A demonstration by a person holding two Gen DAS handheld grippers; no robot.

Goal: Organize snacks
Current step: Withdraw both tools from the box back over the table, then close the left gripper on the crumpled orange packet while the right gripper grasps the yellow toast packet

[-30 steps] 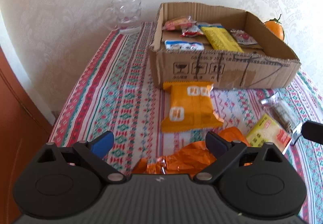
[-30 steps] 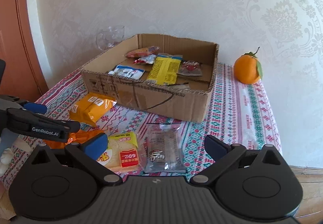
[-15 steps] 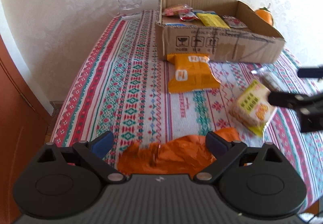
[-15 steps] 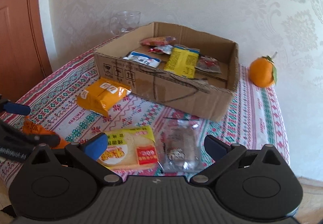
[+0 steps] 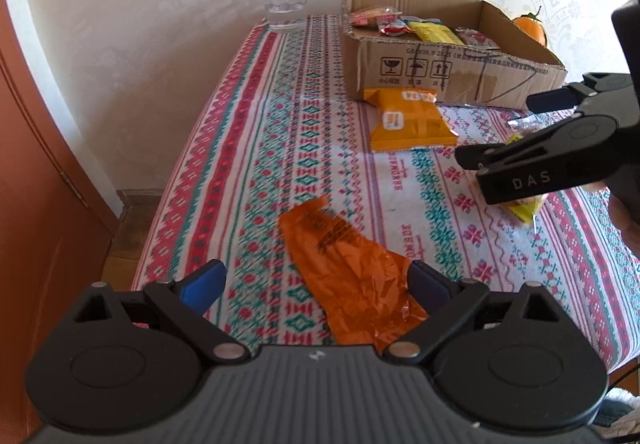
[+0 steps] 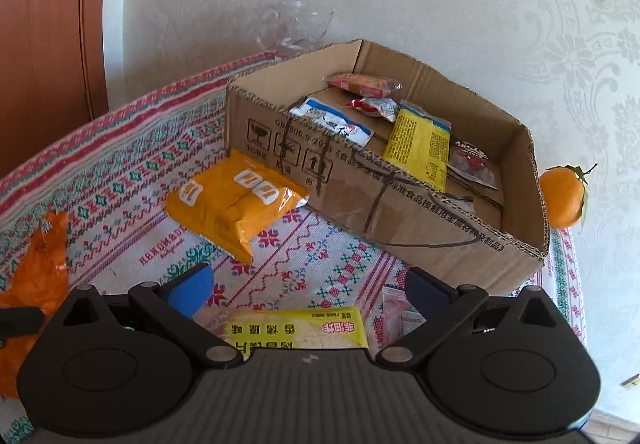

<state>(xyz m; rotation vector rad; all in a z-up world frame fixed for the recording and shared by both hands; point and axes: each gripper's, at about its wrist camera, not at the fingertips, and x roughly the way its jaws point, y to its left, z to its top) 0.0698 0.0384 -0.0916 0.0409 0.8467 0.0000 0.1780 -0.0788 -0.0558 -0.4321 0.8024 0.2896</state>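
Observation:
A cardboard box (image 5: 456, 76) (image 6: 380, 212) holds several snack packets at the back of the patterned tablecloth (image 5: 304, 148). A yellow-orange packet (image 5: 408, 120) (image 6: 236, 200) lies in front of the box. A crumpled orange wrapper (image 5: 352, 276) (image 6: 36, 276) lies between the open fingers of my left gripper (image 5: 316, 284). My right gripper (image 6: 308, 288) is open over a yellow packet (image 6: 296, 328) with a clear packet (image 6: 400, 316) beside it. The right gripper also shows in the left wrist view (image 5: 532, 136), above the yellow packet (image 5: 524, 204).
A glass cup (image 5: 284, 4) (image 6: 296, 28) stands at the far left by the wall. An orange fruit (image 5: 530, 28) (image 6: 564, 196) sits to the right of the box. An orange-brown door (image 5: 36, 228) is at the left of the table.
Both grippers have drawn back and risen a little. The orange wrapper now lies further out between the left fingers. The right gripper has come down over the yellow packet.

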